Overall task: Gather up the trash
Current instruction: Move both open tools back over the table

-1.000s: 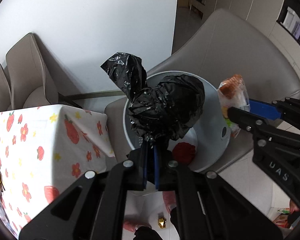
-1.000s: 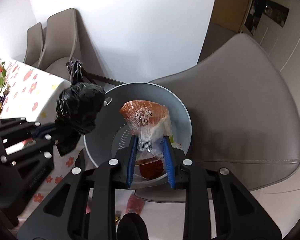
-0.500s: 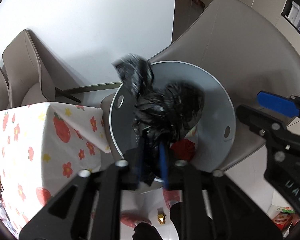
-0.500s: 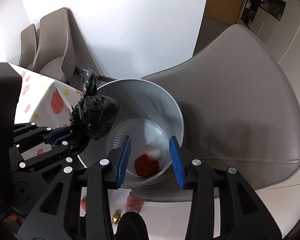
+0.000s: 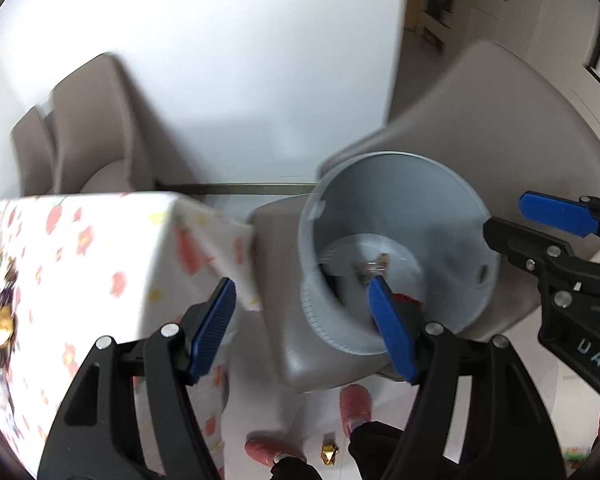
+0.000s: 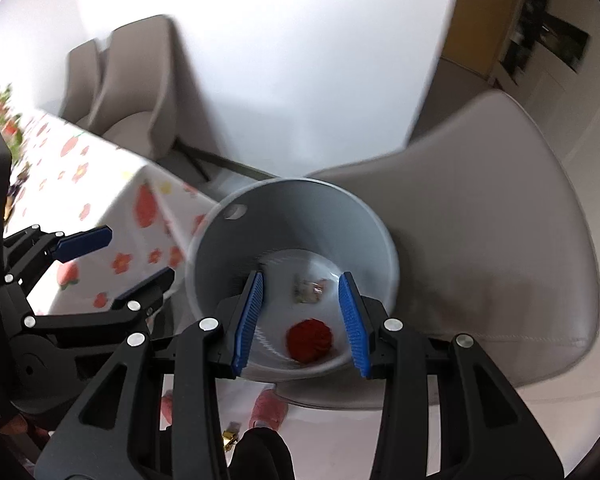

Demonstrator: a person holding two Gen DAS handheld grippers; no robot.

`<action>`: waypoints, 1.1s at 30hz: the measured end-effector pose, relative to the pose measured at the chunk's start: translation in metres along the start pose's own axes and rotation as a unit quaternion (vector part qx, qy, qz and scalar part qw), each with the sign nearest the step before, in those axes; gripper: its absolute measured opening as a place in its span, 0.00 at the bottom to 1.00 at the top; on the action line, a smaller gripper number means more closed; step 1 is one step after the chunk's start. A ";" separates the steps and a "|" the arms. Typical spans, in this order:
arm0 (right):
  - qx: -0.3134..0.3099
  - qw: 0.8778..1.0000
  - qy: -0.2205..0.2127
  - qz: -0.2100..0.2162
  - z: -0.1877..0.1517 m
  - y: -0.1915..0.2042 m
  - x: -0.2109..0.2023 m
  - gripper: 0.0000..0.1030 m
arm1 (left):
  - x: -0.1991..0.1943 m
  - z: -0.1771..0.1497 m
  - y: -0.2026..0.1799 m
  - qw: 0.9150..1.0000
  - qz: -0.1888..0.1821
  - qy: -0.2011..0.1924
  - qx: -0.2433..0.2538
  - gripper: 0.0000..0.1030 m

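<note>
A grey round bin [image 6: 292,216] stands on a taupe chair seat; it also shows in the left wrist view [image 5: 396,184]. Inside lie a red crumpled wrapper [image 6: 310,340] and a clear plastic snack wrapper [image 6: 310,290]. A dark shape at the bin's left inner wall [image 5: 334,282] may be the black bag. My right gripper [image 6: 302,320] is open and empty above the bin. My left gripper [image 5: 304,328] is open and empty at the bin's left edge; it also shows in the right wrist view [image 6: 112,264].
A table with a strawberry-print cloth [image 5: 100,264] stands left of the bin. The taupe chair [image 6: 480,216] rises behind the bin, and two more chairs [image 5: 92,132] stand by the white wall. A person's pink slippers [image 5: 354,404] and a small gold wrapper [image 5: 329,451] are on the floor.
My left gripper has opened and the black bag has left it, apparently into the bin. My right gripper had let the snack wrapper fall into the bin and stays open. Both views have shifted.
</note>
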State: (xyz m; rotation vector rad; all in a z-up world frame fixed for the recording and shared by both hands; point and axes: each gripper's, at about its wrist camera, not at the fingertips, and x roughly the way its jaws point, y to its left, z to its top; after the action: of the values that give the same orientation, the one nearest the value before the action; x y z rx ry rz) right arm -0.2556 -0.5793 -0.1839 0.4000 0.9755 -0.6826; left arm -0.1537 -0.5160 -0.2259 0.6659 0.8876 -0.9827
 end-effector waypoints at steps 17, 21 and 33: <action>-0.276 0.942 -0.012 0.190 0.033 0.318 0.009 0.37 | -0.092 -0.154 0.292 0.942 0.184 0.019 -0.281 0.67; -0.326 0.918 -0.010 0.225 0.020 0.403 0.001 0.37 | -0.120 -0.208 0.356 0.918 0.220 0.026 -0.330 0.67; -0.418 0.860 0.002 0.294 -0.024 0.605 -0.007 0.37 | -0.173 -0.334 0.494 0.866 0.277 0.044 -0.414 0.67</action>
State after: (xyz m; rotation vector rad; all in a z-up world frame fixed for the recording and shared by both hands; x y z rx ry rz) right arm 0.1426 -0.1234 -0.1829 -0.0892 0.9893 0.3235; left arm 0.1379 0.0312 -0.1963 0.1862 1.0120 -0.0061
